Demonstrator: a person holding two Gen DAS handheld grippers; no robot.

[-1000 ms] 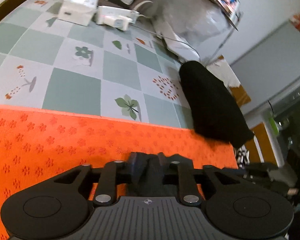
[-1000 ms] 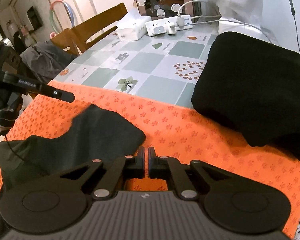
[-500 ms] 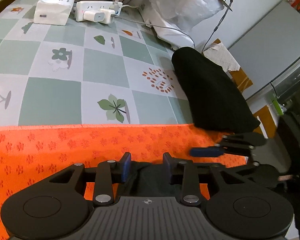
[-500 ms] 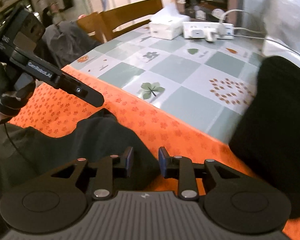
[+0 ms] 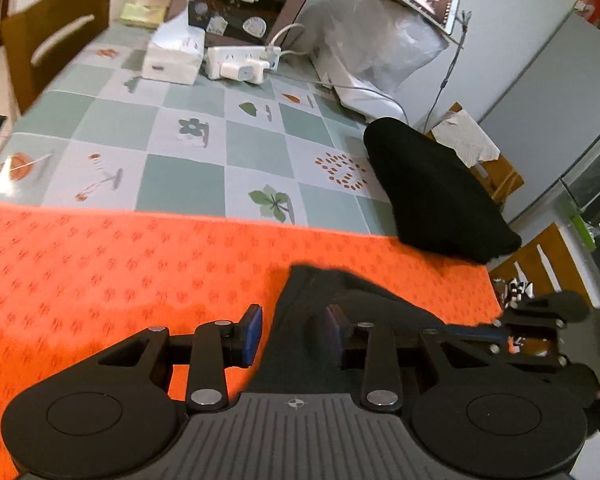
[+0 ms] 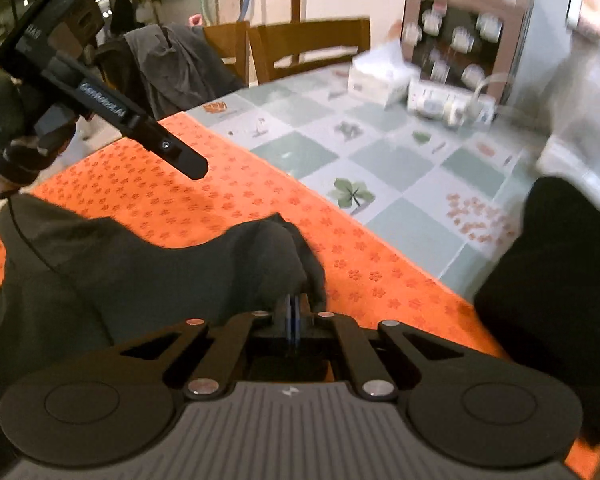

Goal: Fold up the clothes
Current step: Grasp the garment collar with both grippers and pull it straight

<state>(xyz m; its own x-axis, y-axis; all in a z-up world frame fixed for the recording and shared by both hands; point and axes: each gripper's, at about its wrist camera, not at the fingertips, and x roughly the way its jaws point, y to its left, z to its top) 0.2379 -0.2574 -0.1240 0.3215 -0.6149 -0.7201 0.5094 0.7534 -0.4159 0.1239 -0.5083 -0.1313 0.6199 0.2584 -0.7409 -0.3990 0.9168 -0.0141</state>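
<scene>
A dark grey garment (image 6: 112, 272) lies crumpled on the orange cloth (image 6: 236, 184). My right gripper (image 6: 294, 312) is shut on a raised fold of it near the garment's right end. My left gripper (image 5: 293, 330) stands open, blue pads wide apart, with a peak of the same garment (image 5: 316, 292) between and below them. In the right wrist view the left gripper (image 6: 180, 156) hangs above the cloth at the upper left, held by a gloved hand (image 6: 16, 148). A black folded pile (image 5: 432, 192) rests at the table's right edge.
The checked tablecloth (image 5: 180, 184) runs beyond the orange cloth. At the far end sit a tissue box (image 5: 174, 56), a power strip (image 5: 240, 62) with cables and a plastic-wrapped bundle (image 5: 384, 48). Wooden chairs (image 6: 308, 48), one draped with grey clothing, stand along the left side.
My left gripper let go of the garment and opened wide. My right gripper opened, moved left over the garment and shut on its fold.
</scene>
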